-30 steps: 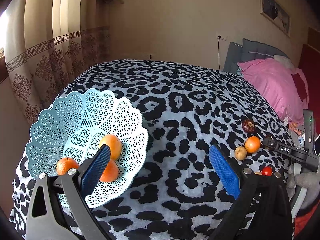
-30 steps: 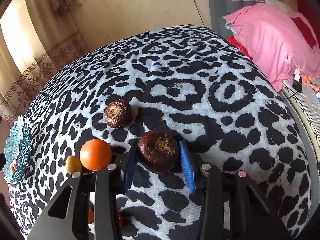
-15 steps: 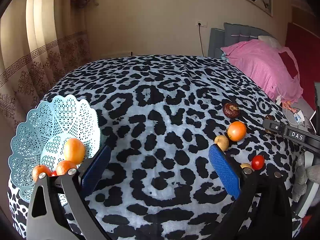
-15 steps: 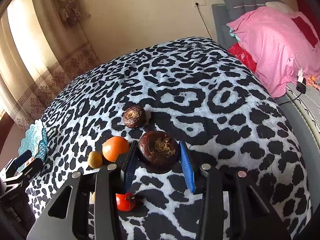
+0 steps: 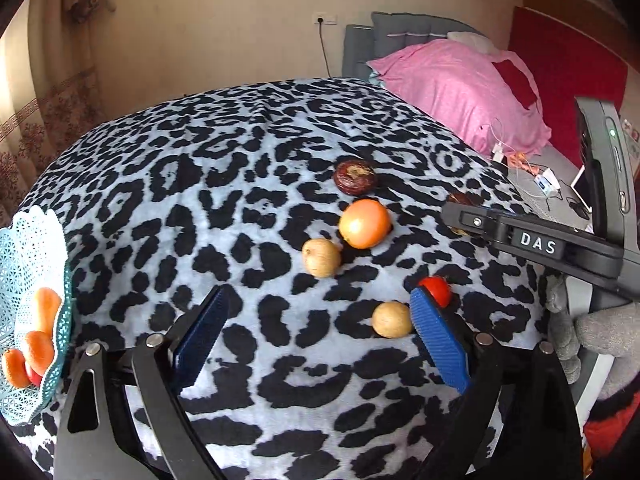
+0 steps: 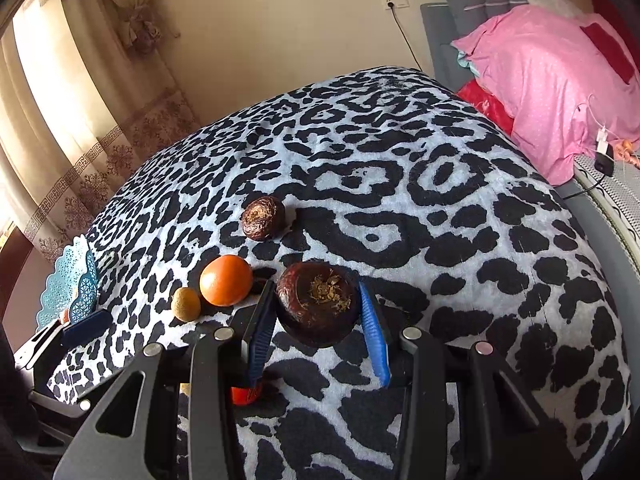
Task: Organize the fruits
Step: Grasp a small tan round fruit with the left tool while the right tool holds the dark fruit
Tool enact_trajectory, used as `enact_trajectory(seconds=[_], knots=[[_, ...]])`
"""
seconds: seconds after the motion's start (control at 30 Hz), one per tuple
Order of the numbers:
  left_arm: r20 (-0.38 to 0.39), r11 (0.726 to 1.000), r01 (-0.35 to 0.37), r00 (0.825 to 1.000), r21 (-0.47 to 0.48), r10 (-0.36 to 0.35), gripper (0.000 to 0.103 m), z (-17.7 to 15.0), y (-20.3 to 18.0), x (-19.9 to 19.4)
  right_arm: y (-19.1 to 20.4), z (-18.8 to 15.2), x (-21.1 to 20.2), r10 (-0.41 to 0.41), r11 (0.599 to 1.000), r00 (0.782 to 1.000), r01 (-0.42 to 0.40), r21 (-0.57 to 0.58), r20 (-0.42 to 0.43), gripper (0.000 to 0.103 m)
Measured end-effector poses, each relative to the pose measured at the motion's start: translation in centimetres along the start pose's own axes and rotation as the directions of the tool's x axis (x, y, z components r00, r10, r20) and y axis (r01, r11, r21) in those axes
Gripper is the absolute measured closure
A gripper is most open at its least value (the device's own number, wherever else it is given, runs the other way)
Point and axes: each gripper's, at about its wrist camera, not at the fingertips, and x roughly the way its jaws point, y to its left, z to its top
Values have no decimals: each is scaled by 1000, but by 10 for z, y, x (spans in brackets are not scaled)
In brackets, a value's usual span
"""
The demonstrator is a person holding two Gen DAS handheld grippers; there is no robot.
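Your right gripper (image 6: 316, 320) has its ribbed blue pads clamped on a round, dark brown, rough-skinned fruit (image 6: 318, 302) over the fuzzy leopard-print blanket (image 6: 440, 220). Your left gripper (image 5: 320, 336) is spread wide, holding nothing. A smooth orange (image 5: 364, 223), two tan little fruits and a shiny red one sit nearby. The lacy blue plastic basket (image 5: 32, 256) is far left, oranges inside.

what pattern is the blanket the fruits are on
The blanket has a black leopard-spot print on a pale grey-blue ground, seen best in the right wrist view.
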Motion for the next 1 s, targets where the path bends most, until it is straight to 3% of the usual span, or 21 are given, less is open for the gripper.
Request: enact_trajectory(seconds=[0.33, 0.53, 0.73, 1.0], knots=[[-63, 991, 133, 989, 28, -132, 46, -11, -23, 30, -5, -2, 3, 10, 1000, 1000, -9, 20, -2, 62], [-76, 984, 174, 982, 24, -172, 74, -15, -24, 34, -6, -3, 3, 4, 1000, 1000, -4, 14, -1, 62], [-67, 979, 202, 978, 18, -200, 74, -17, -23, 26, -5, -3, 2, -2, 1000, 1000, 2, 13, 5, 62], [-27, 982, 186, 982, -5, -186, 74, -14, -15, 9, -3, 0, -6, -11, 1000, 1000, 11, 11, 25, 62]])
